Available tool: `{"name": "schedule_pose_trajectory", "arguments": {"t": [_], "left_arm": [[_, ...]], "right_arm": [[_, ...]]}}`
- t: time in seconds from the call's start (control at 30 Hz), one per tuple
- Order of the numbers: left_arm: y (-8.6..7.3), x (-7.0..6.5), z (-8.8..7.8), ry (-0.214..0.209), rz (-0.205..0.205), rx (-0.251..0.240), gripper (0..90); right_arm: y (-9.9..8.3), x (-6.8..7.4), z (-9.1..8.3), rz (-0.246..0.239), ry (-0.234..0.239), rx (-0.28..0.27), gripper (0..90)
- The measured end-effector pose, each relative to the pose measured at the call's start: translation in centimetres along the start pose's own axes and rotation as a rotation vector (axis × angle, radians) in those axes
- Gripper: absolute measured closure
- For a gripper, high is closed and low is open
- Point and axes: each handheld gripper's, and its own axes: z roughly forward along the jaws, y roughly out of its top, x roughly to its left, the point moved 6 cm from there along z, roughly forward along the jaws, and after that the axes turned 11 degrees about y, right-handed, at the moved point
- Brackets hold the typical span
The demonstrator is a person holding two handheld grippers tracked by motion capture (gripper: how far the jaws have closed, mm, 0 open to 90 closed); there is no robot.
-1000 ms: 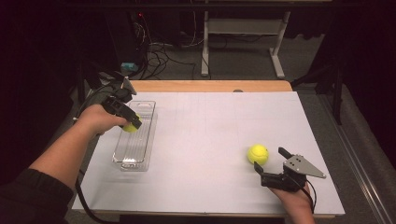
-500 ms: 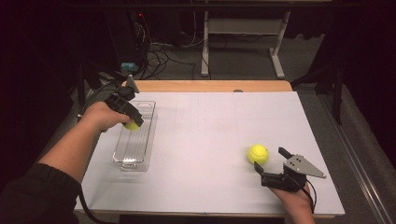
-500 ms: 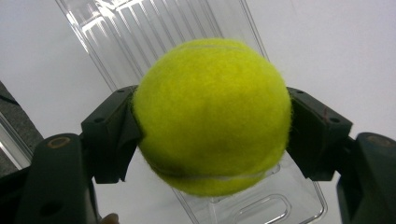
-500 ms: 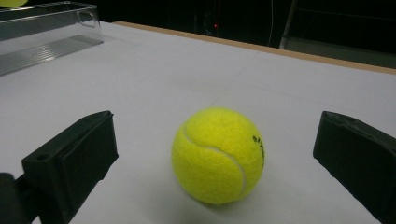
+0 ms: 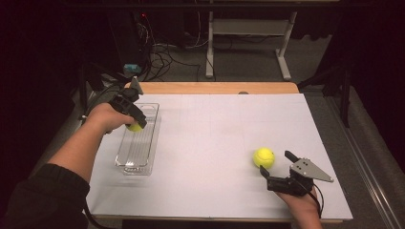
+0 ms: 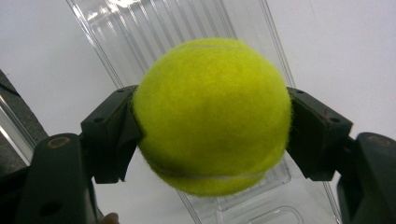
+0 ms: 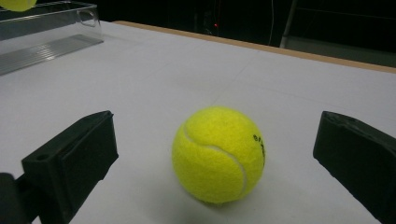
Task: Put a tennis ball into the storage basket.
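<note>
From the high view, the left gripper [image 5: 135, 125] holds a yellow tennis ball [image 5: 134, 127] above a clear plastic tray [image 5: 138, 151] at the white table's [image 5: 215, 138] left side. The left gripper view shows both jaws pressing that ball's sides. In the right gripper view, the right gripper [image 7: 217, 154] stands wide apart around a second tennis ball [image 7: 218, 154] resting on the table, untouched.
</note>
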Motion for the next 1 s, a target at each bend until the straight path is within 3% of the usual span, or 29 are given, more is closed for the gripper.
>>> {"name": "schedule_pose_trajectory", "arguments": {"t": [0.67,1.0], "left_arm": [[0.9,-0.6,2.2,-0.002,0.006,0.025,26.5],[1.2,-0.7,2.2,-0.004,0.006,0.012,26.4]], "right_arm": [[0.0,0.0,0.0,0.003,0.002,-0.001,0.0],[-0.1,-0.1,0.0,0.003,-0.002,0.003,0.0]]}}
